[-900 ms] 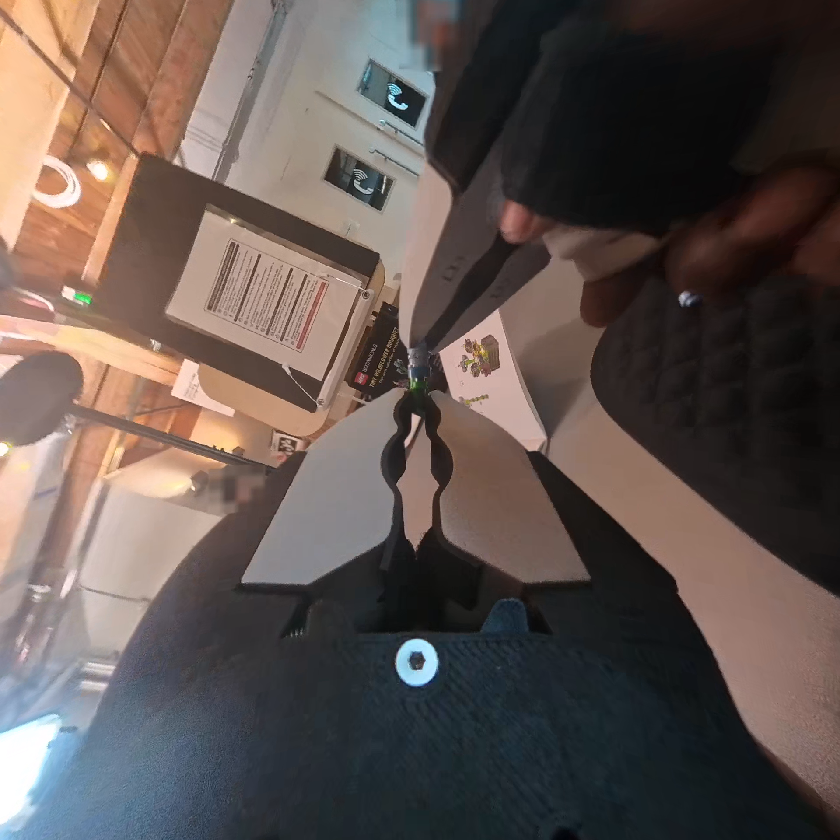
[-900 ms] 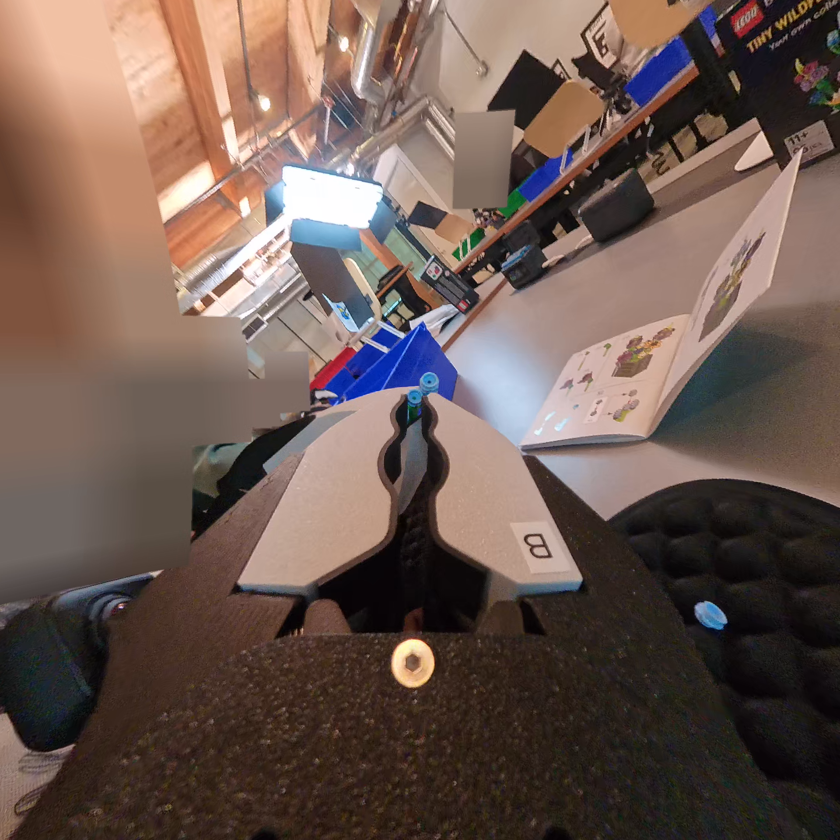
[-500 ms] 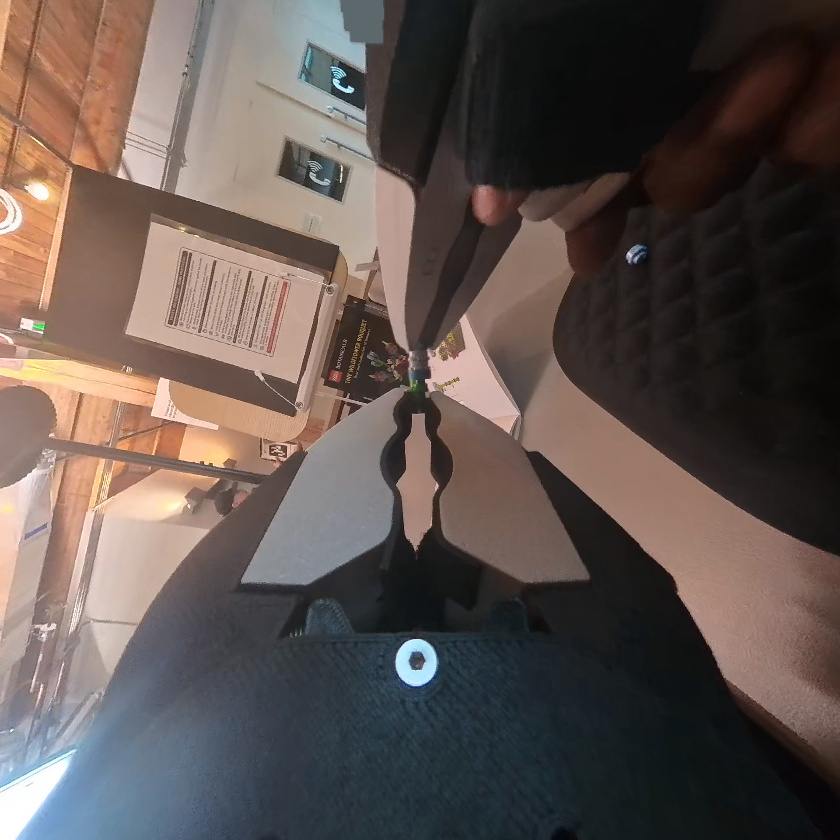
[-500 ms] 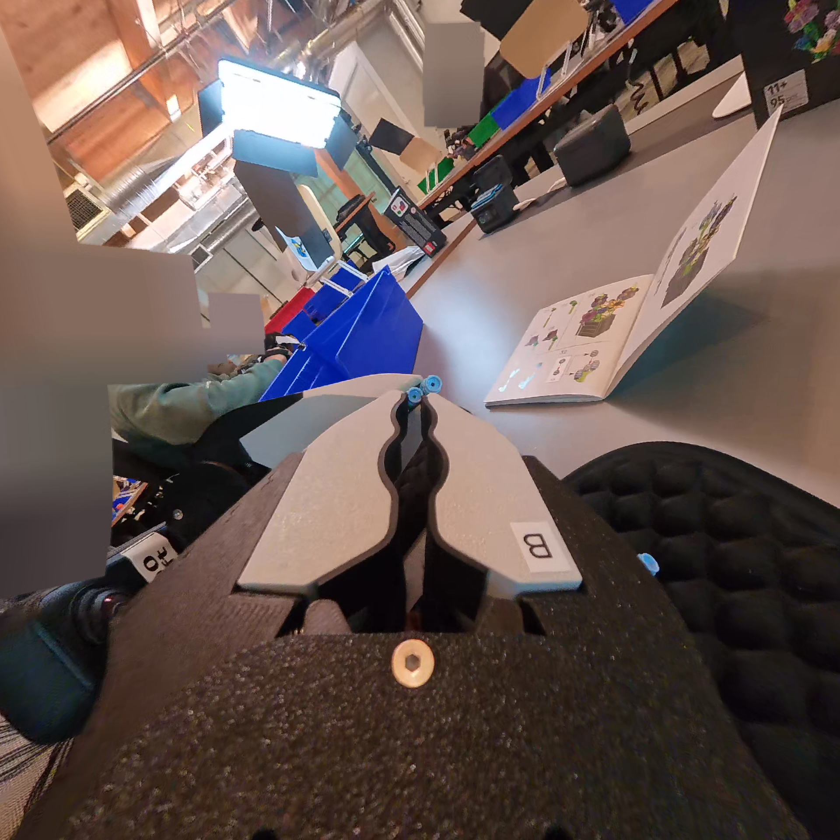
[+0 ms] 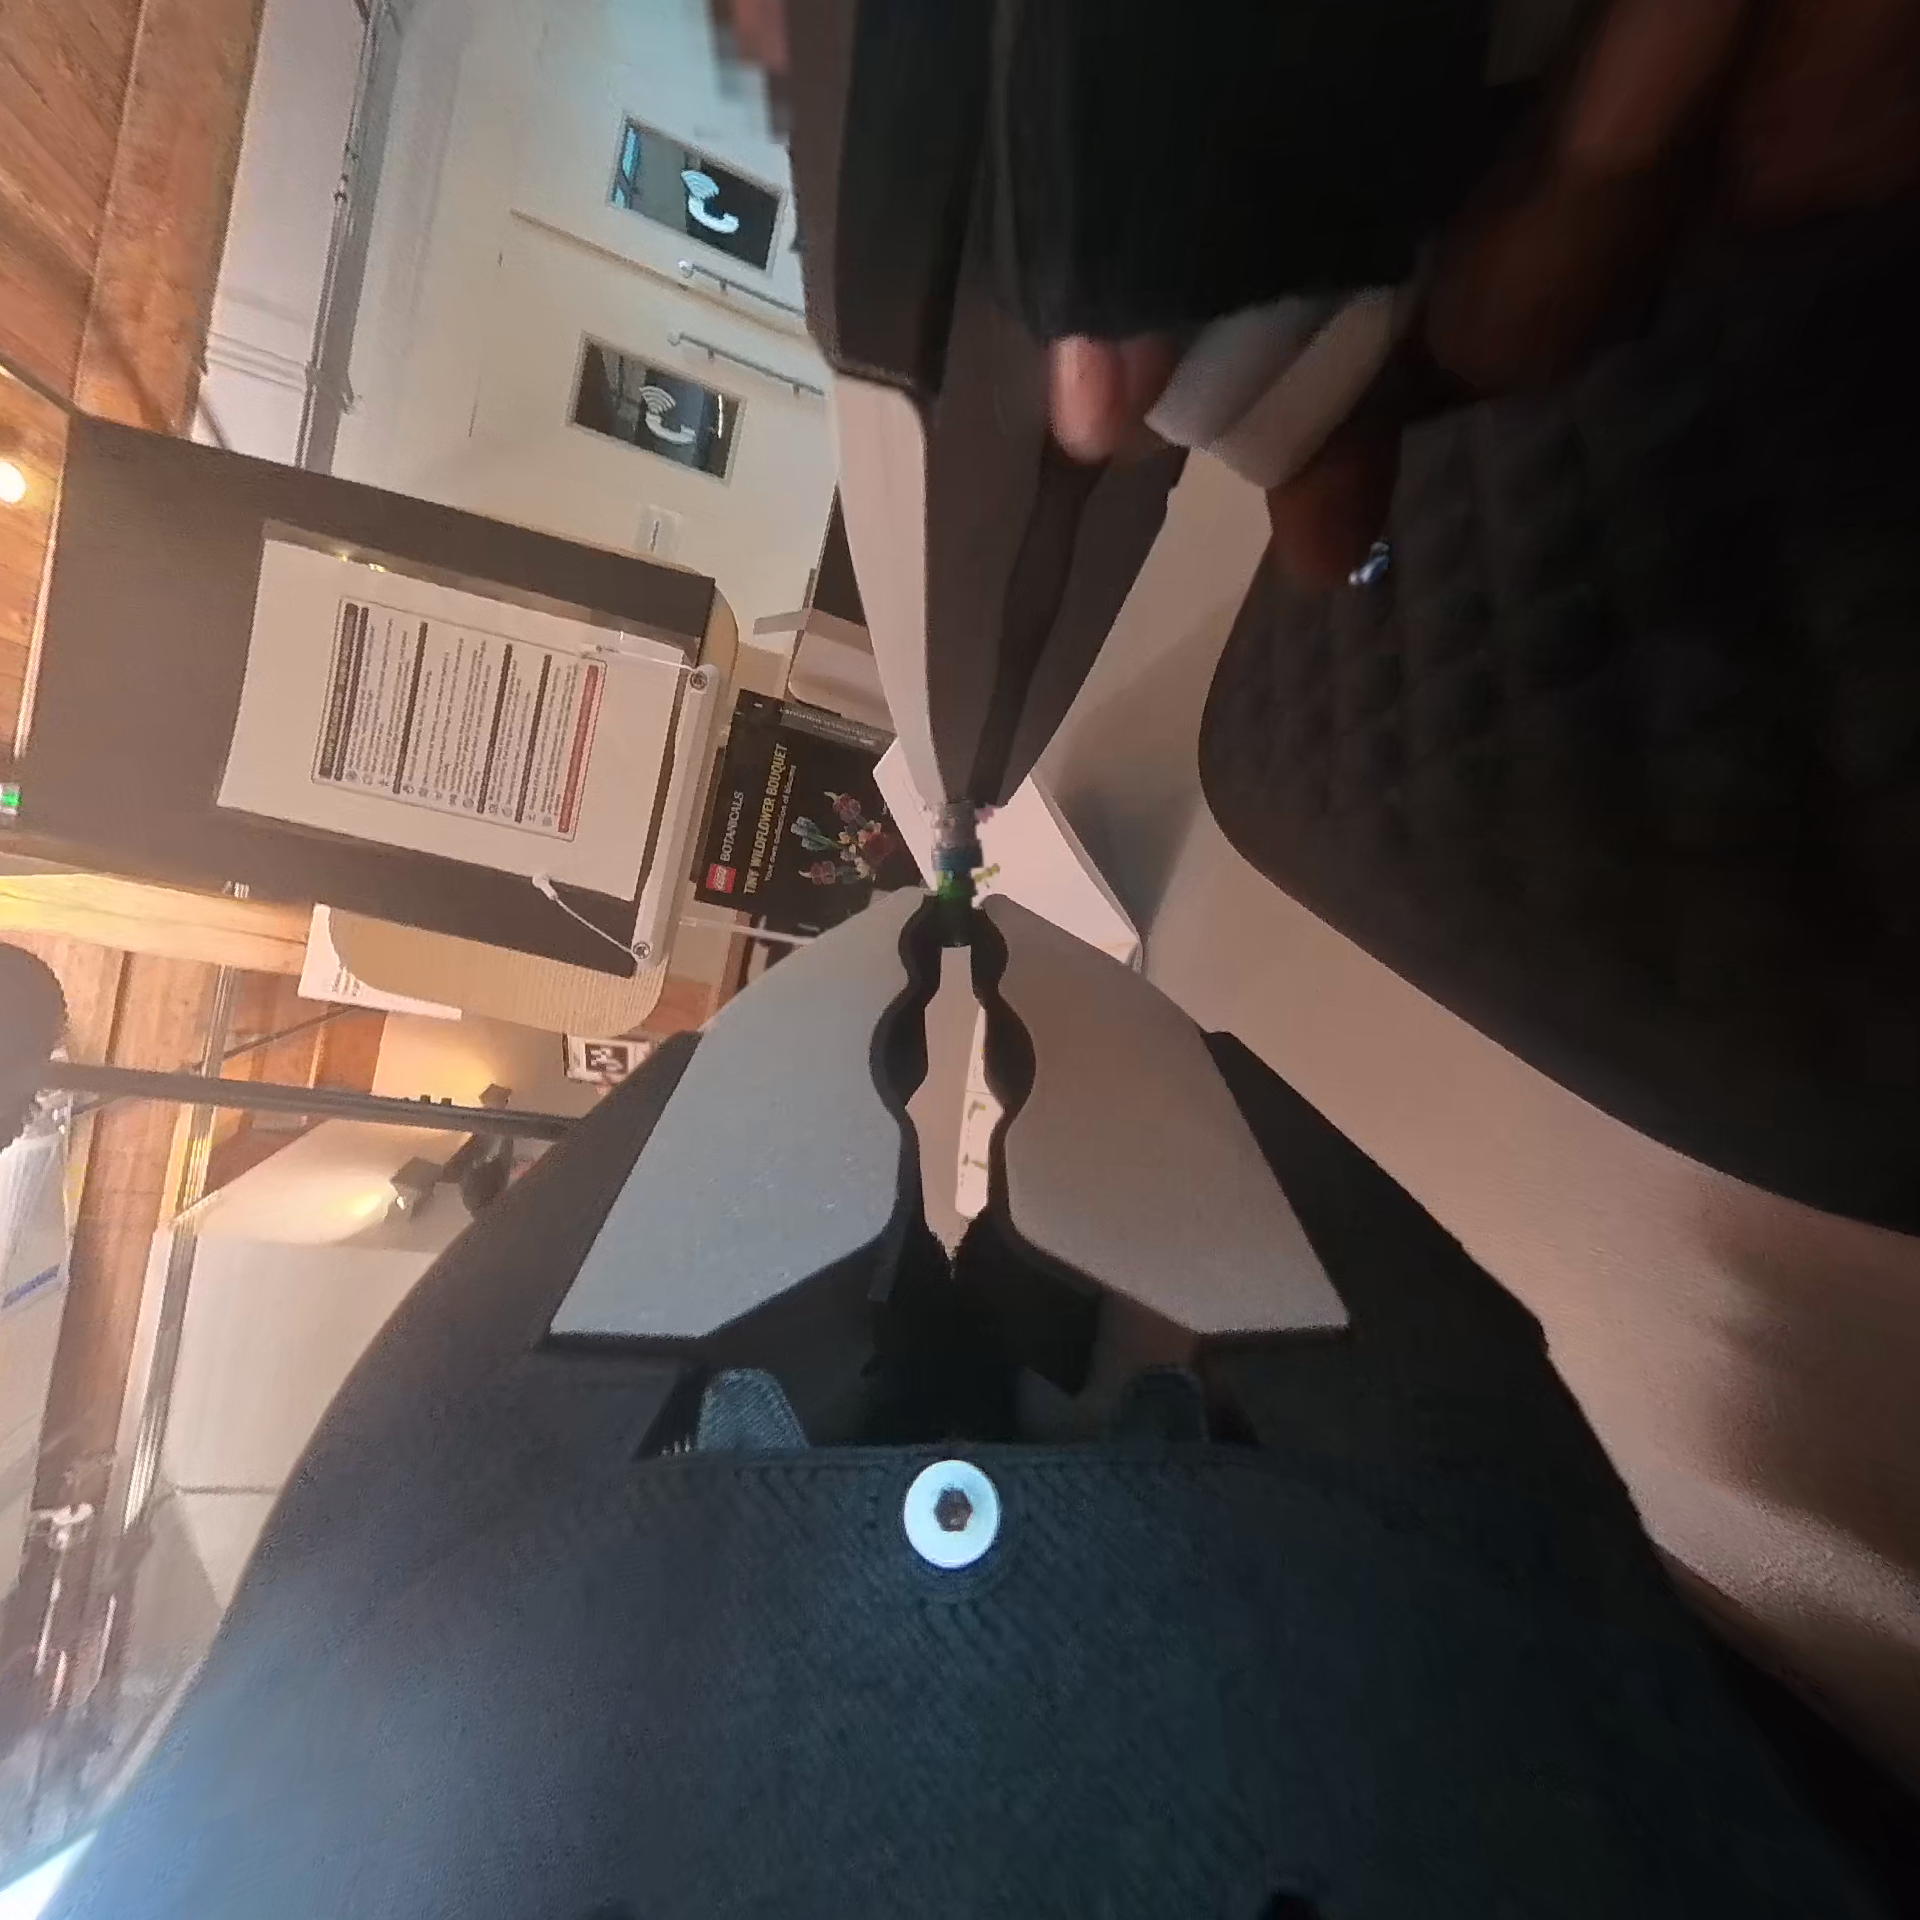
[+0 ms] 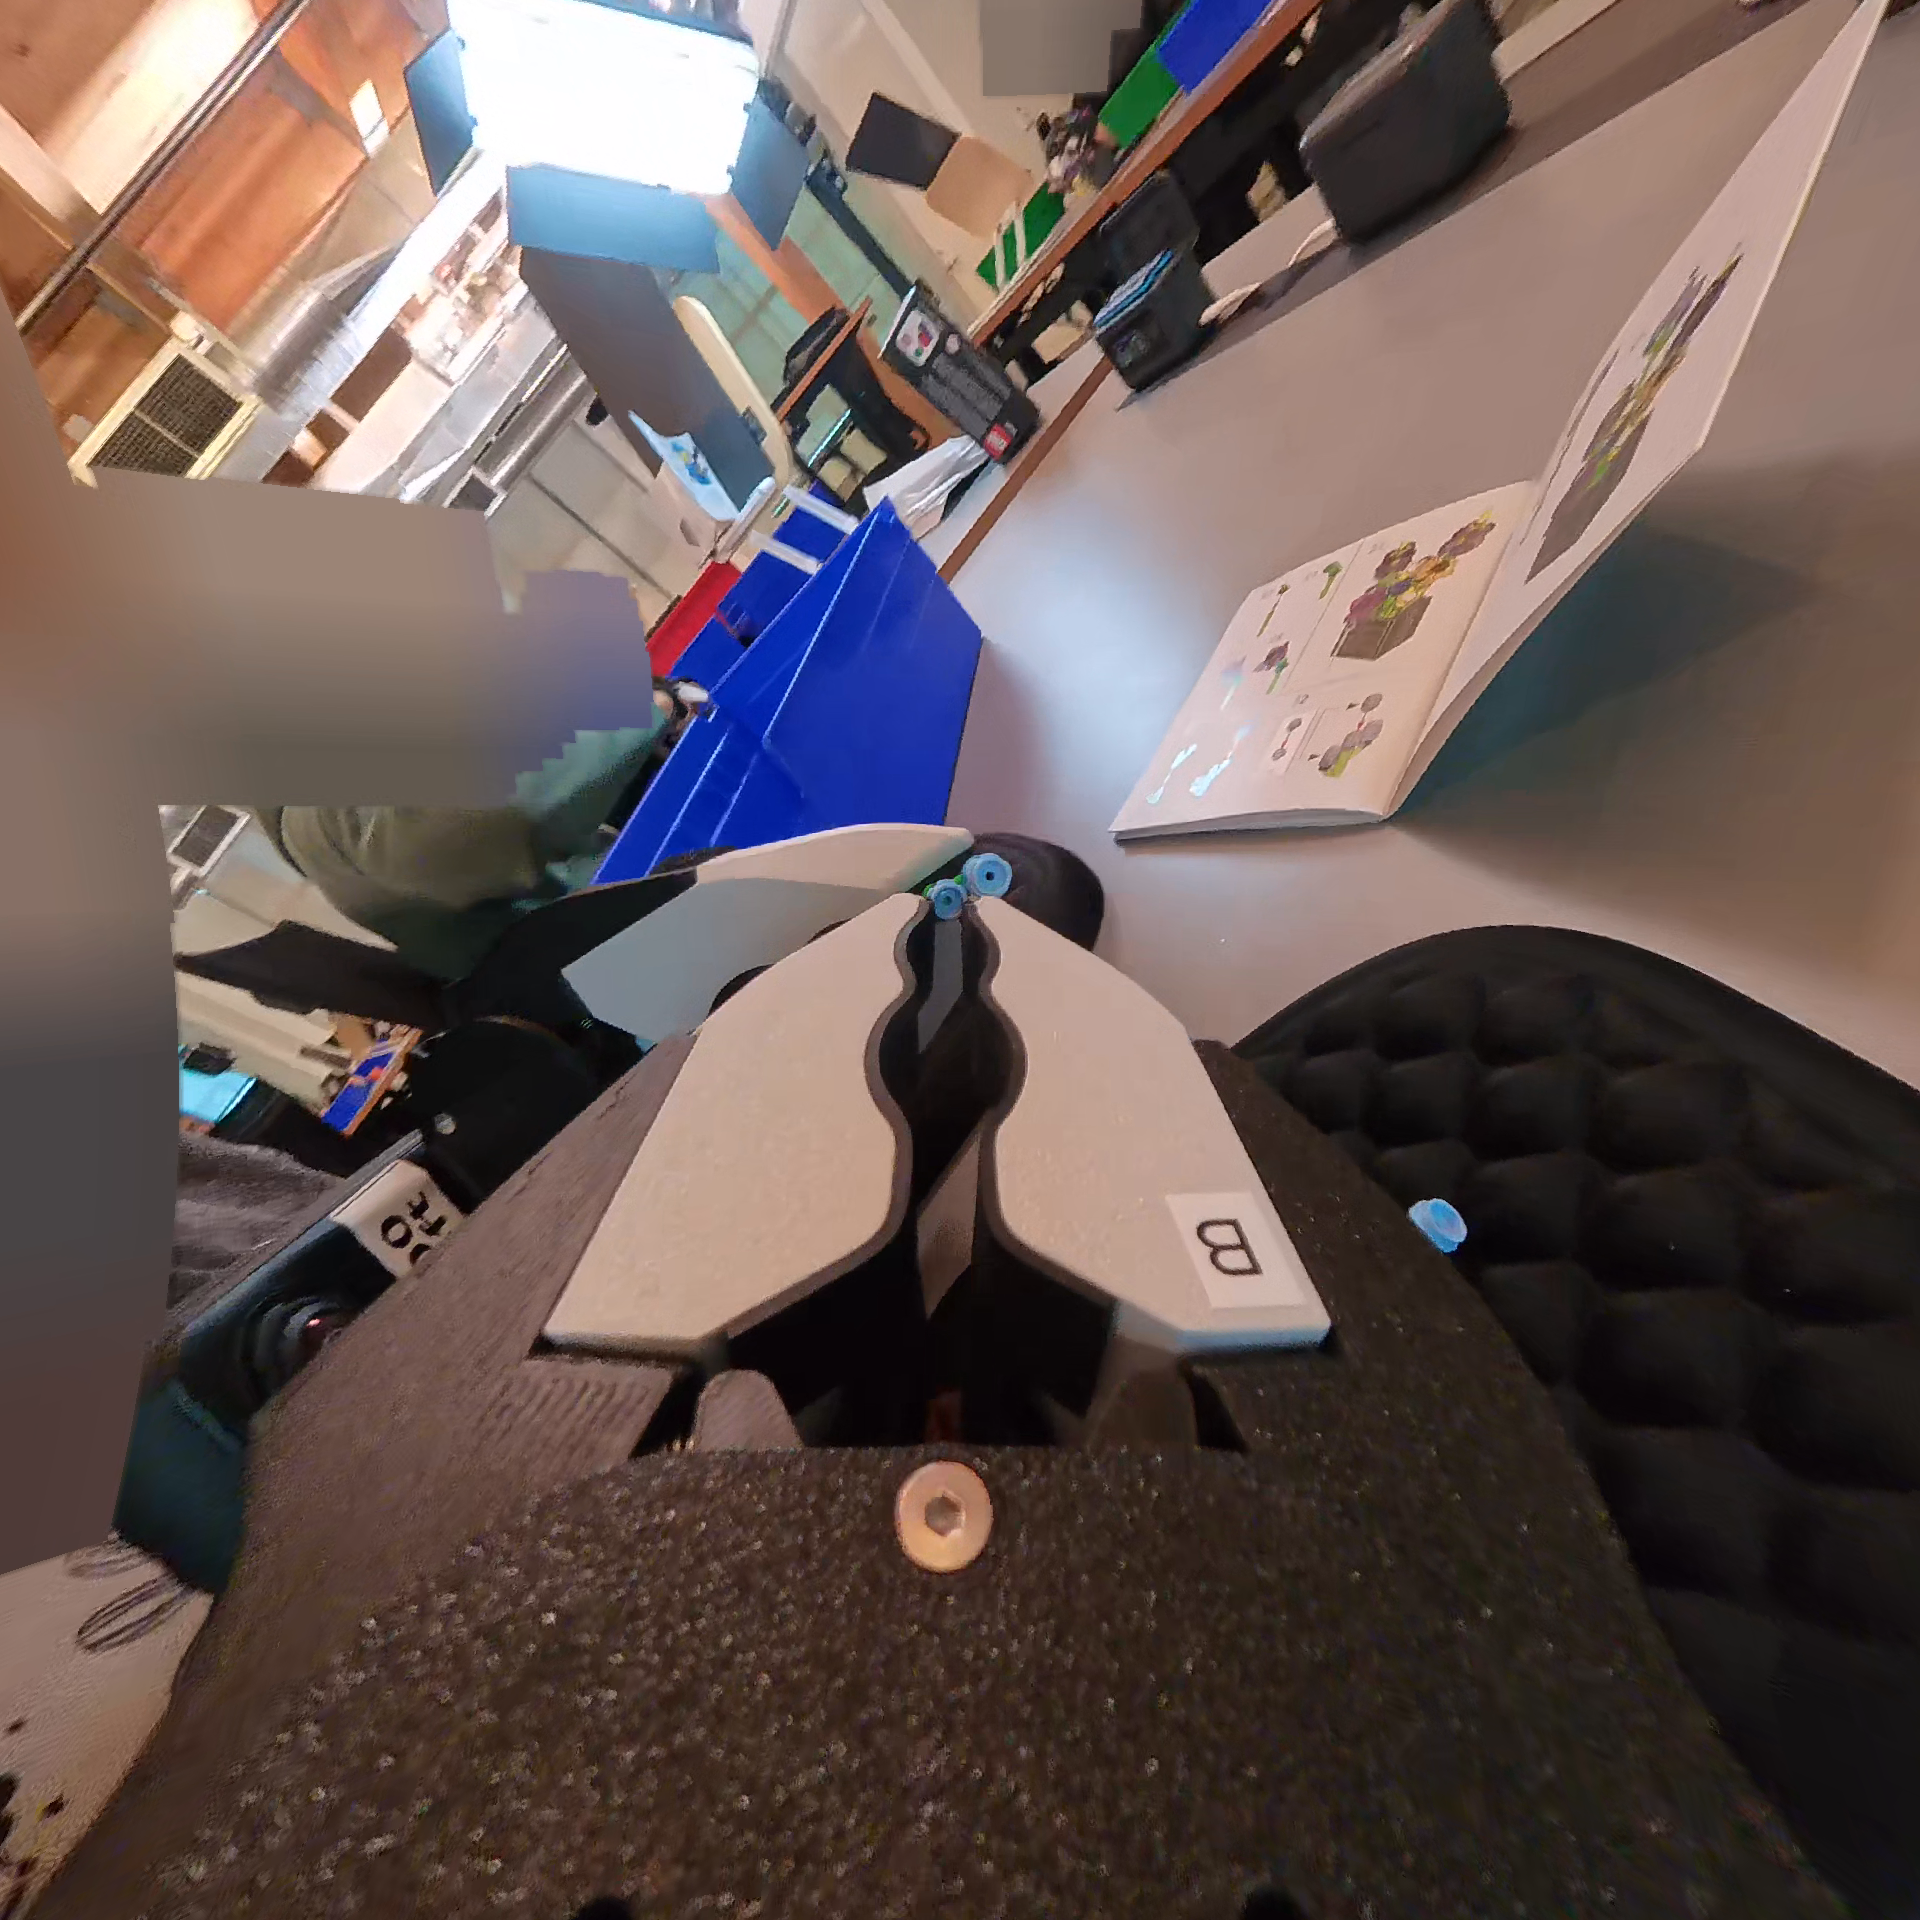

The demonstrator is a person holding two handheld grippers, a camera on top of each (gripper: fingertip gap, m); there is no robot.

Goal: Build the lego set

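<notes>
In the left wrist view my left gripper [image 5: 951,916] is shut on the green end of a small green and blue lego stem [image 5: 956,860]. My right gripper [image 5: 958,798] comes in from above and meets it tip to tip on the same piece. In the right wrist view my right gripper [image 6: 954,906] is shut on the stem's blue studs [image 6: 948,898]. The left gripper [image 6: 951,871] reaches in from the left and touches there. Both are held in the air above the table. A loose blue round piece [image 6: 1437,1226] lies on the black quilted mat [image 6: 1662,1143].
An open instruction booklet [image 6: 1351,665] lies on the grey table [image 6: 1299,914] beyond the mat. The lego box [image 5: 800,821] stands behind it. Blue bins [image 6: 831,707] sit at the table's far left edge. A person's hand [image 5: 1351,416] holds the right gripper.
Both grippers stay tip to tip on the small stem. The pair has tilted and shifted a little, so the table, booklet and mat sit differently in both views.
</notes>
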